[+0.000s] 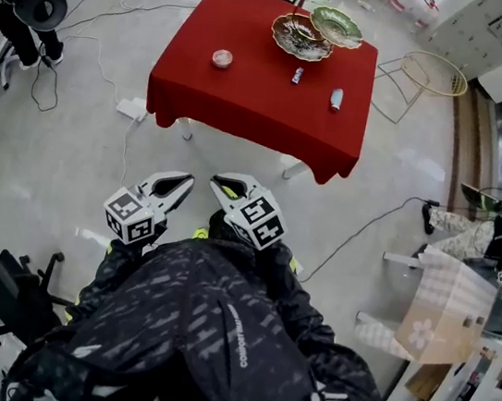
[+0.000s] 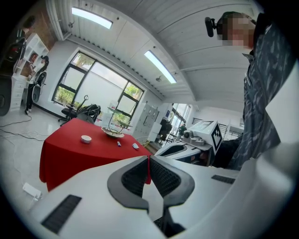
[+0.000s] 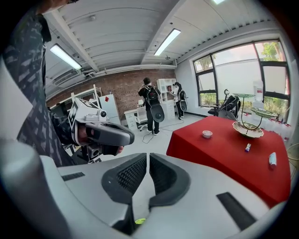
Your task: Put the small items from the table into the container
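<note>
Both grippers were clenched and empty. Left gripper (image 2: pixel 148 161): jaws pressed together with nothing between them. Right gripper (image 3: pixel 147 161): jaws together bar a hairline slit, nothing in it. In the head view both sat low against the person's dark patterned jacket (image 1: pixel 213 329), side by side, tips pointing towards the table and well short of it.

The square table with the red cloth (image 1: pixel 248 92) stood ahead on the pale floor. On it:
- small round white bowl (image 1: pixel 222 58), near the left side, on its own
- small dark-and-white stick-like item (image 1: pixel 297 75), lying just in front of the dish stand
- small white tube with a blue end (image 1: pixel 336 98), lying to the right of that, near the table's right edge
- tiered stand of ornate green leaf-shaped dishes (image 1: pixel 302 36), at the far edge

Both small items lay on the cloth, not in any dish or bowl. I couldn't tell which vessel was the intended container.

Off the table: a white power strip (image 1: pixel 131 109) with its cable on the floor by the near-left corner, and a yellow wire hoop frame (image 1: pixel 434 73) to the right. The right gripper view showed two people with round black packs (image 3: pixel 150 105), standing by the brick wall and well away from the table.
</note>
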A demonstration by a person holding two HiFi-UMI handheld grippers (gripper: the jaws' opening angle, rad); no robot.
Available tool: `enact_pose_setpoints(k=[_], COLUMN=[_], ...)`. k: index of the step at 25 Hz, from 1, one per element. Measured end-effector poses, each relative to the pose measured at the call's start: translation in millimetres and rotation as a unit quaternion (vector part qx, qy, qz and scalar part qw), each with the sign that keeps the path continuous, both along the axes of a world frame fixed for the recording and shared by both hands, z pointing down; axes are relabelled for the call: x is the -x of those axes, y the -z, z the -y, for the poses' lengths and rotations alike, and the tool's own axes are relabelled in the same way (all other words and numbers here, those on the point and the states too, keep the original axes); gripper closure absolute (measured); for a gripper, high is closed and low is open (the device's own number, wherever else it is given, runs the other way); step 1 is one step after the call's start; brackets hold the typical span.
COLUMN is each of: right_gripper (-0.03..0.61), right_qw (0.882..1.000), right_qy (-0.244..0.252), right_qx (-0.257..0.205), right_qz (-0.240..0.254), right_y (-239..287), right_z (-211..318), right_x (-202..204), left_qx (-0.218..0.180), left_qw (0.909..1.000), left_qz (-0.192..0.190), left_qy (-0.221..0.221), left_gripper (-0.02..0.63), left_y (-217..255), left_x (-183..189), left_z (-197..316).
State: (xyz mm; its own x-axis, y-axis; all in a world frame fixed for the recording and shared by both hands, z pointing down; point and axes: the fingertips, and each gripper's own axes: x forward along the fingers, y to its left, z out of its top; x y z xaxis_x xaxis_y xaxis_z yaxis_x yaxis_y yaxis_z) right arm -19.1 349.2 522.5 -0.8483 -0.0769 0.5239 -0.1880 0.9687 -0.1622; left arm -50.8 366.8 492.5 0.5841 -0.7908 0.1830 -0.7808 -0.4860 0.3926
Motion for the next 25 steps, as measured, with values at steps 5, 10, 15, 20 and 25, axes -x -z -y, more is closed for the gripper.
enact_pose_setpoints(k=[5,10,15,20,25], right_gripper=[0.552,0.552,0.552,0.551,0.552], right_qw=[1.000,1.000,0.999,0.998,0.998], right_qy=[0.013,0.023,0.033,0.051,0.056], right_qx=[0.008,0.013,0.010,0.033,0.038], right_qz=[0.005,0.003,0.011,-0.004,-0.004], right_y=[-6.7,-4.9,2.8,-11.4,-16.0], right_z=[35.8,76.9,122.5,153.8,190.0], right_x=[16.4,23.0,32.5,29.2,31.7], left_qx=[0.017,0.021,0.023,0.032,0.039], left_qw=[0.9997,0.9995,0.9993,0.9988,0.9980], left_qz=[0.007,0.003,0.006,0.014,0.021], left_qy=[0.016,0.025,0.029,0.036,0.046], left_gripper=[0.601,0.600,0.600,0.601,0.600], left_y=[-9.4,-6.4,-2.1,-5.1,-8.6], left_x=[16.4,22.0,23.5,24.0,30.3], left_z=[35.3,77.2,122.8,163.4,198.9])
